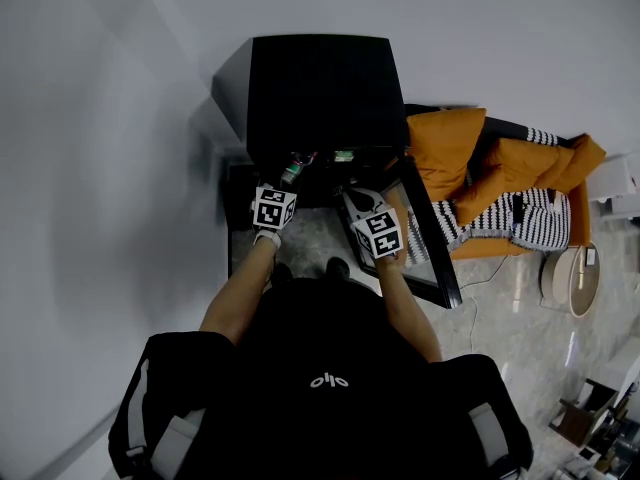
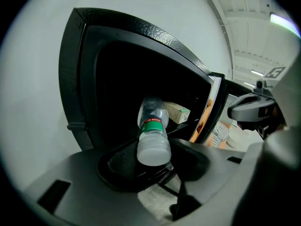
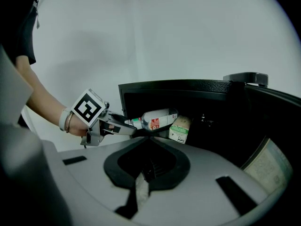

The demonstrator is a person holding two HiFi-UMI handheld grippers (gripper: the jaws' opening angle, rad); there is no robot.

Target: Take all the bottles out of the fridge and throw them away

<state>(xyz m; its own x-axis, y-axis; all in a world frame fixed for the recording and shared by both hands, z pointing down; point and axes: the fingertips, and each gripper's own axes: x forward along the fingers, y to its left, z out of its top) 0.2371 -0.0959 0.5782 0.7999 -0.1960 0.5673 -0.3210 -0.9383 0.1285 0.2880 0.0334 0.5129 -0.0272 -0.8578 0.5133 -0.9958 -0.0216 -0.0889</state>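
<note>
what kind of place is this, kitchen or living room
Probably a home living room: a small black fridge on a marbled floor, beside orange cushions and a striped blanket.

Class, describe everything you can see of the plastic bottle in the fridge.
The bottle is clear plastic with a white cap, a green neck band and a red-and-white label. It lies on its side in the black fridge, cap outward, beside a small carton. Its cap end sits between the open jaws of the left gripper.
</note>
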